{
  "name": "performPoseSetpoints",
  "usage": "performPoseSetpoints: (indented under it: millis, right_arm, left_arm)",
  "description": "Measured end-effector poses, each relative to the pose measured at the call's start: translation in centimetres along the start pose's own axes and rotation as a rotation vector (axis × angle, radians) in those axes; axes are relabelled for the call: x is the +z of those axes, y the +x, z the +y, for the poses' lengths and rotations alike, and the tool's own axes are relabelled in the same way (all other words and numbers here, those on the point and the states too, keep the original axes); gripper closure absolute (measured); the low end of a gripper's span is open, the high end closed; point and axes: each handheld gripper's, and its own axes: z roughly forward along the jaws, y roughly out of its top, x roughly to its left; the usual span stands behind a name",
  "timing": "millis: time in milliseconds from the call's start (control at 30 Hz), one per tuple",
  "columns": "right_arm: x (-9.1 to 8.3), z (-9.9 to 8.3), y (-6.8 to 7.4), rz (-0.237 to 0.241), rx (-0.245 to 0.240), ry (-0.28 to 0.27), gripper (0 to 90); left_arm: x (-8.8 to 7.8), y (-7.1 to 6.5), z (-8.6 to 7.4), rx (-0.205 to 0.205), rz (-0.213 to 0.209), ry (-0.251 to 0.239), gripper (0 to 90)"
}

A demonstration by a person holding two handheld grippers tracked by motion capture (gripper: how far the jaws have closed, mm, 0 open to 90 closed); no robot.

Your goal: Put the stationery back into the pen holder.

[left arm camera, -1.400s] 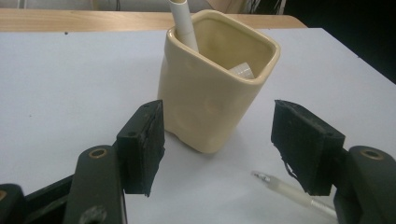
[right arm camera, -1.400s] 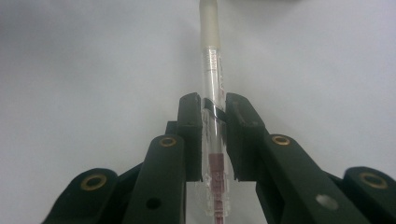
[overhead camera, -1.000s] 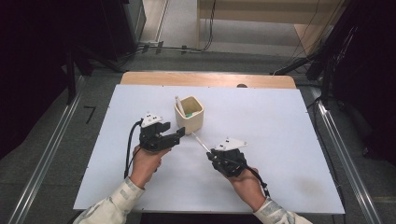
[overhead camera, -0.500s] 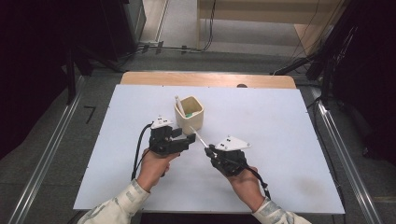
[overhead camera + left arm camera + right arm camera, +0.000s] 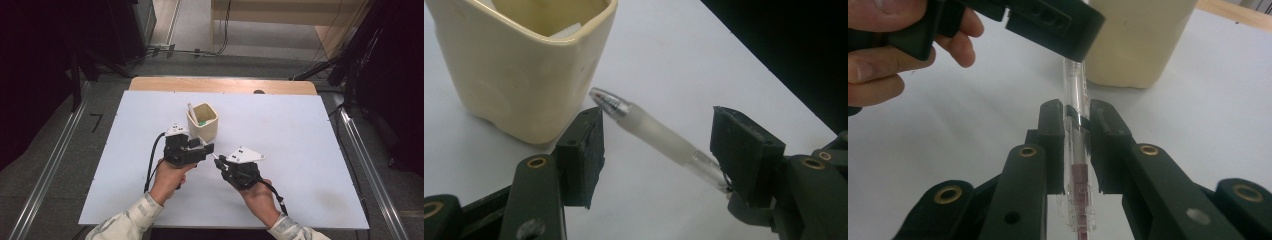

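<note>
black hand-held gripper point(image 5: 212, 148) with brass screws, black cable, pale patterned sleeves.

A lab or test room: a white board point(image 5: 310, 150) on a wooden table point(image 5: 222, 84), dark racks and floor cables point(image 5: 175, 50) behind it.

In the right gripper view, the pen's point(image 5: 1075, 100) tip is hidden behind the left claw point(image 5: 1048, 25), and its rear end is cut off by the bottom edge. The cream cup's point(image 5: 524, 70) contents are only partly seen, too blurred to be identified.
</note>
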Motion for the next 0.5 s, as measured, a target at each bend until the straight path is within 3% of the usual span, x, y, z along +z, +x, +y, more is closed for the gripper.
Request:
performPoseSetpoints:
  millis: [133, 500]
  right_arm:
    - [0.3, 0.0, 0.2, 0.008, -0.006, 0.006, 75.0]
    - [1.2, -0.2, 0.1, 0.011, 0.002, 0.033, 75.1]
  left_arm:
    - [0.1, -0.2, 0.0, 0.006, -0.006, -0.001, 41.6]
    - [0.0, -0.5, 0.1, 0.027, -0.01, -0.02, 63.4]
